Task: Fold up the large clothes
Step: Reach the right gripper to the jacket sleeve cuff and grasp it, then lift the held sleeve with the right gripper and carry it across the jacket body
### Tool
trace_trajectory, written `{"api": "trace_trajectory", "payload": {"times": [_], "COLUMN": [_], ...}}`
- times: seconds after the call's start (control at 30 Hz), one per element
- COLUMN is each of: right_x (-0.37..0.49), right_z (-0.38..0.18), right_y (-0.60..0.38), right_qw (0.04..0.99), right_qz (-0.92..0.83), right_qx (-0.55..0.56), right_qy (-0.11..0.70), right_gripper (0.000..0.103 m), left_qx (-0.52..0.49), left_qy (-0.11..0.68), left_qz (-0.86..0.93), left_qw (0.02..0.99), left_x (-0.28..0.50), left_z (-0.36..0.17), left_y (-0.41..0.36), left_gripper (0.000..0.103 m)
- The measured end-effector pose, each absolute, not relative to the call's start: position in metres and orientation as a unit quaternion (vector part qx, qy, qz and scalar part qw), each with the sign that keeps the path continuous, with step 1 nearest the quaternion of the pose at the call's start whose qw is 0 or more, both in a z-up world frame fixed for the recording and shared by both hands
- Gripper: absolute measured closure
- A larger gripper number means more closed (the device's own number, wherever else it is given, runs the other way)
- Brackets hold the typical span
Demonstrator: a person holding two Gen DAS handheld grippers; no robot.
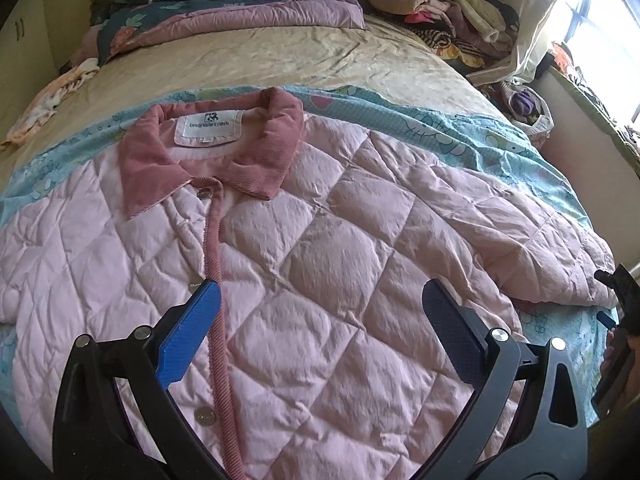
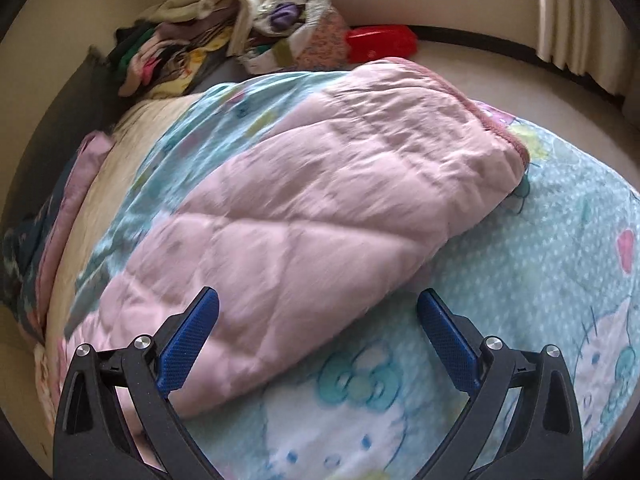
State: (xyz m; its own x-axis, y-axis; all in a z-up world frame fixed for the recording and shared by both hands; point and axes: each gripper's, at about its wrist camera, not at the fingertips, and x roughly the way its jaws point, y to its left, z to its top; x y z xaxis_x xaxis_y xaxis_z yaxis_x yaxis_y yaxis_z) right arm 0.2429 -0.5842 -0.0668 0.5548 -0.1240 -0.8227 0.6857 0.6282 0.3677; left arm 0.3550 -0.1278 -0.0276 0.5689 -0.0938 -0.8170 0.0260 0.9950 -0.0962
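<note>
One pink quilted jacket on cartoon-print blanket; clothes pile behind

1. A white neck label sits inside the dusty-rose collar of the pink quilted jacket; it bears a small dark logo above one line of capitals reading roughly "DAGABAIFENBAI" (the letters are small, so the spelling is uncertain).
2. Below the collar, the metal snap buttons on the jacket's placket carry engraving too small to read.
3. The right wrist view shows no legible text.
</note>
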Motion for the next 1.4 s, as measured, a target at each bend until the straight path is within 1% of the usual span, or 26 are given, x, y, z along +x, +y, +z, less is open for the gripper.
{"api": "trace_trajectory", "payload": {"times": [0.2,0.33,0.4,0.43,0.47,0.5,0.53,0.57,0.67,0.77,0.93,1.2,1.4], "right_x": [0.249,0.245,0.242,0.238,0.235,0.232,0.23,0.23,0.231,0.234,0.242,0.254,0.256], "right_z": [-0.074,-0.076,-0.079,-0.077,-0.075,-0.073,-0.068,-0.063,-0.034,0.0,0.063,0.143,0.189], "right_y": [-0.614,-0.627,-0.632,-0.633,-0.634,-0.635,-0.635,-0.634,-0.622,-0.603,-0.557,-0.483,-0.424], "right_qw": [0.799,0.81,0.815,0.816,0.817,0.82,0.826,0.833,0.863,0.891,0.935,0.965,0.977], "right_qz": [-0.261,-0.264,-0.265,-0.274,-0.274,-0.265,-0.254,-0.248,-0.223,-0.192,-0.131,-0.058,-0.014], "right_qx": [0.393,0.407,0.41,0.408,0.41,0.415,0.415,0.41,0.372,0.33,0.249,0.173,0.126], "right_qy": [0.373,0.33,0.311,0.305,0.3,0.292,0.282,0.278,0.26,0.244,0.215,0.188,0.171], "right_gripper": [0.004,0.004,0.016,0.033,0.045,0.05,0.059,0.065,0.074,0.076,0.077,0.078,0.078], "left_qx": [-0.035,-0.038,-0.043,-0.047,-0.048,-0.046,-0.046,-0.046,-0.047,-0.051,-0.053,-0.071,-0.093], "left_qy": [0.47,0.483,0.485,0.48,0.476,0.472,0.469,0.466,0.463,0.455,0.44,0.419,0.414], "left_qz": [-0.027,-0.021,-0.025,-0.027,-0.028,-0.027,-0.026,-0.027,-0.033,-0.035,-0.036,-0.036,-0.039], "left_qw": [0.882,0.874,0.873,0.876,0.878,0.88,0.882,0.883,0.885,0.888,0.896,0.904,0.905], "left_x": [0.366,0.372,0.37,0.367,0.366,0.364,0.363,0.362,0.359,0.357,0.351,0.339,0.329], "left_z": [-0.037,-0.042,-0.039,-0.034,-0.032,-0.027,-0.024,-0.019,-0.008,0.004,0.026,0.059,0.07], "left_y": [-0.127,-0.121,-0.117,-0.114,-0.112,-0.11,-0.108,-0.105,-0.101,-0.097,-0.089,-0.067,-0.047], "left_gripper": [0.008,0.008,0.008,0.008,0.008,0.008,0.008,0.008,0.008,0.008,0.008,0.008,0.008]}}
